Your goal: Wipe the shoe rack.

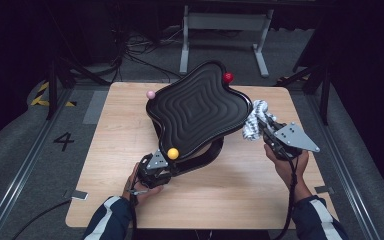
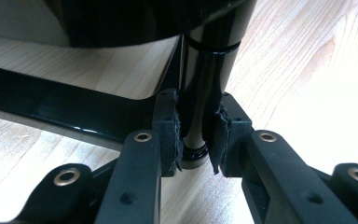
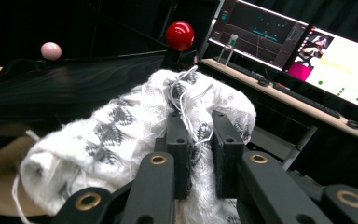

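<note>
Between the right tool's (image 3: 200,154) jaws sits the cloth (image 3: 116,140).

Tray (image 1: 197,107) stands tilted over the middle of the table (image 1: 240,185), raised on a post (image 2: 205,84) rising from a curved base (image 1: 200,160) that lies on the tabletop. Three balls sit on the tray's rim: one ball at the far right corner (image 1: 228,77), one at the far left (image 1: 151,94), one at the near corner (image 1: 173,153). Left gripper (image 1: 155,167) sits at the near edge of the base, just below the near ball, jaws either side of the post. Right gripper (image 1: 275,132) is right of the tray, off the table, with a cloth (image 1: 255,120) between its jaws; cloth lies just beside the tray's right edge. Behind the table, a frame stand (image 1: 225,30) on the floor.
</note>
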